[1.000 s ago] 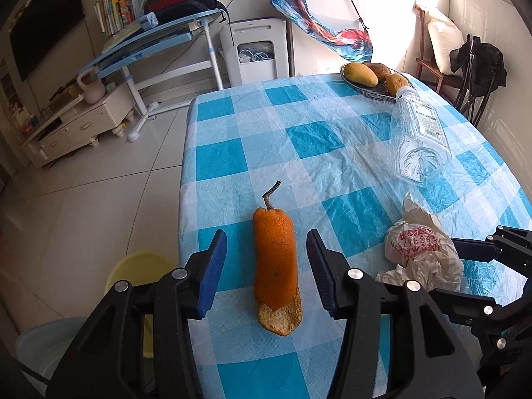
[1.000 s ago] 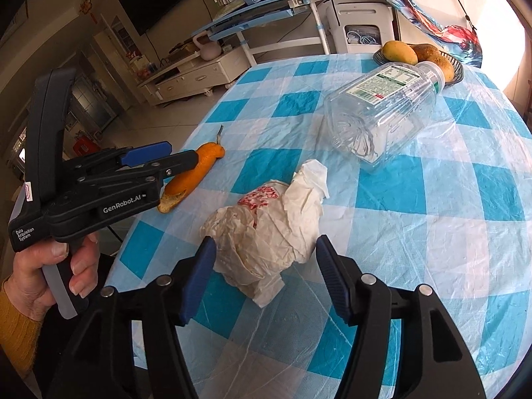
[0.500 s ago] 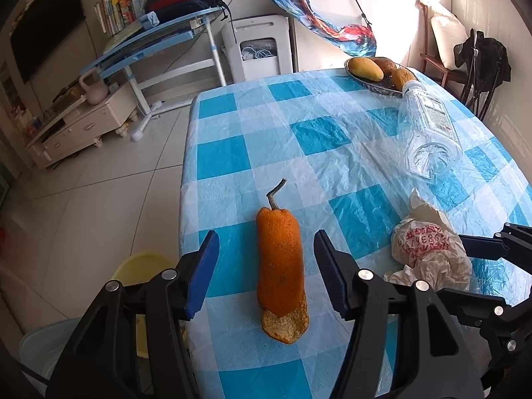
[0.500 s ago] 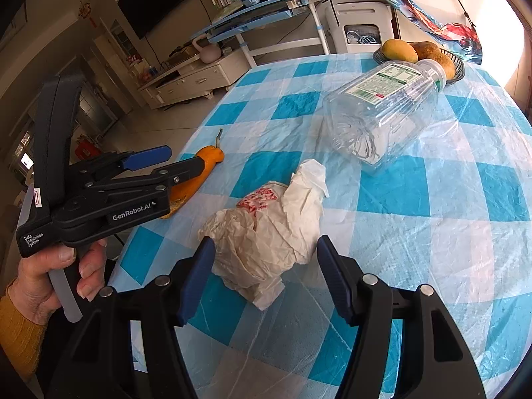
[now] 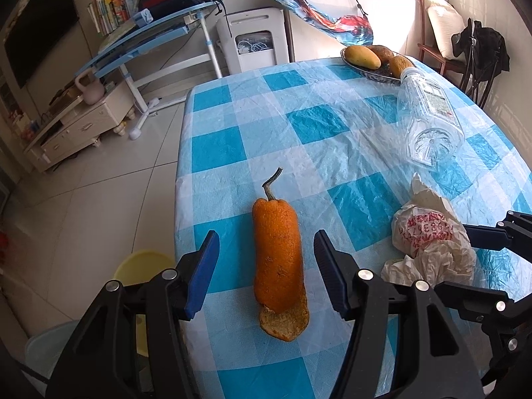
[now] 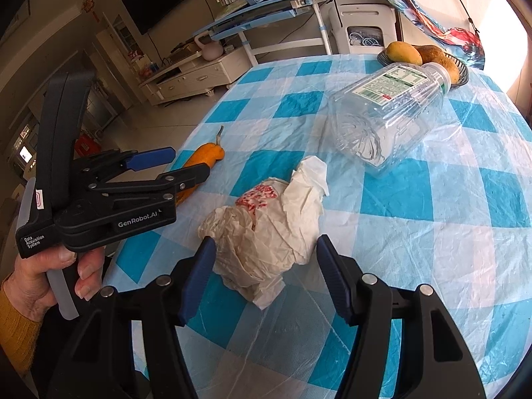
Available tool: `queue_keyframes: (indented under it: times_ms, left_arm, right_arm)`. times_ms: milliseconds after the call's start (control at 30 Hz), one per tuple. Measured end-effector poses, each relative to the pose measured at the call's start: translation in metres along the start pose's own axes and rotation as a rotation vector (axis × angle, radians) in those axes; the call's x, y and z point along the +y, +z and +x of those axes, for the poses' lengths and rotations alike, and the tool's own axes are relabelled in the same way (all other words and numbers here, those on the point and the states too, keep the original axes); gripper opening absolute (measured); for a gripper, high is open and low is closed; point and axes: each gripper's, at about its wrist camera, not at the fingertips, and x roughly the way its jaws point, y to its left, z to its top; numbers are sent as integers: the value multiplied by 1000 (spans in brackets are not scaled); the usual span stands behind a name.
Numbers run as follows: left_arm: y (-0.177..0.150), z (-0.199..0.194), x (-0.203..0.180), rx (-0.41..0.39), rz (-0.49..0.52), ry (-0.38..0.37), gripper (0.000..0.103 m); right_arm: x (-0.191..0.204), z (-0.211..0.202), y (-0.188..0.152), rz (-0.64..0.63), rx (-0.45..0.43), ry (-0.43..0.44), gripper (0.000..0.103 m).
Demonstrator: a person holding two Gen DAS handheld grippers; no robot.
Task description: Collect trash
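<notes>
On the table [image 5: 232,139] near its edge, the peel [image 5: 277,259] is seen between the open, empty jaws of the left gripper [image 5: 266,269], untouched. Between the right gripper [image 6: 262,279], open and just closing slightly, lies the wrapper [image 6: 266,229]. Both are judged light and soft; mid-body grips are advised.

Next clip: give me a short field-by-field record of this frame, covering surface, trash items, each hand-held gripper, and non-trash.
surface: table with blue-and-white checked cover
trash 1: orange peel, lying near the table edge
trash 2: crumpled wrapper
trash 3: empty plastic bottle, on its side
left hand-held gripper: open, astride the peel, not touching
right hand-held gripper: open, around the wrapper, no grip seen
non-trash: fruit bowl at far edge
</notes>
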Motion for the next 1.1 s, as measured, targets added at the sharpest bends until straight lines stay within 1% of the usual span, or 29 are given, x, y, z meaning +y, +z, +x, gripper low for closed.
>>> queue_keyframes:
  times_ms: [67, 100, 133, 167, 200, 300, 567, 733, 800, 833, 900, 933, 967, 1000, 1067, 1100]
  left_arm:
    - [-1, 0, 4, 8, -15, -7, 57]
    - [-1, 1, 6, 14, -24, -14, 54]
    - [-2, 2, 8, 23, -31, -33, 41]
    - [-2, 3, 9, 36, -41, -59, 33]
    - [-3, 4, 10, 42, -47, -70, 24]
    - [-4, 1, 11, 35, -53, -84, 19]
    - [-8, -4, 23, 29, -114, -127, 18]
    - [-8, -11, 33, 6, -158, -156, 18]
    - [-9, -11, 35, 12, -169, -159, 18]
    - [-10, -9, 36, 20, -172, -157, 18]
    - [-12, -5, 37, 45, -175, -163, 19]
    - [-13, -3, 37, 55, -176, -164, 20]
    - [-14, -2, 36, 61, -176, -158, 21]
    - [-14, -1, 36, 64, -173, -151, 21]
    - [-15, -1, 34, 65, -169, -147, 22]
    - [-15, -1, 33, 64, -166, -146, 22]
  right_arm:
    - [1, 1, 0, -5, 5, -1, 50]
    - [1, 1, 0, -7, 8, 0, 45]
    - [2, 2, 0, -10, 11, 4, 40]
    - [3, 2, -1, -15, 14, 6, 40]
    - [5, 3, -1, -23, 14, 1, 39]
    - [7, 3, -2, -38, 14, -4, 37]
    - [8, 1, -5, -31, 9, -9, 37]
    - [9, -1, -7, -35, 3, -19, 37]
    - [9, -1, -8, -33, 3, -22, 37]
    - [8, 0, -8, -26, 3, -24, 40]
    - [6, -1, -9, -5, -3, -8, 54]
    - [6, -1, -8, 3, -7, -9, 58]
    - [6, -2, -9, 4, -12, -19, 59]
    - [6, -2, -9, 6, -13, -20, 59]
    - [6, -2, -9, 12, -14, -17, 53]
    - [6, -2, -9, 13, -9, -9, 43]
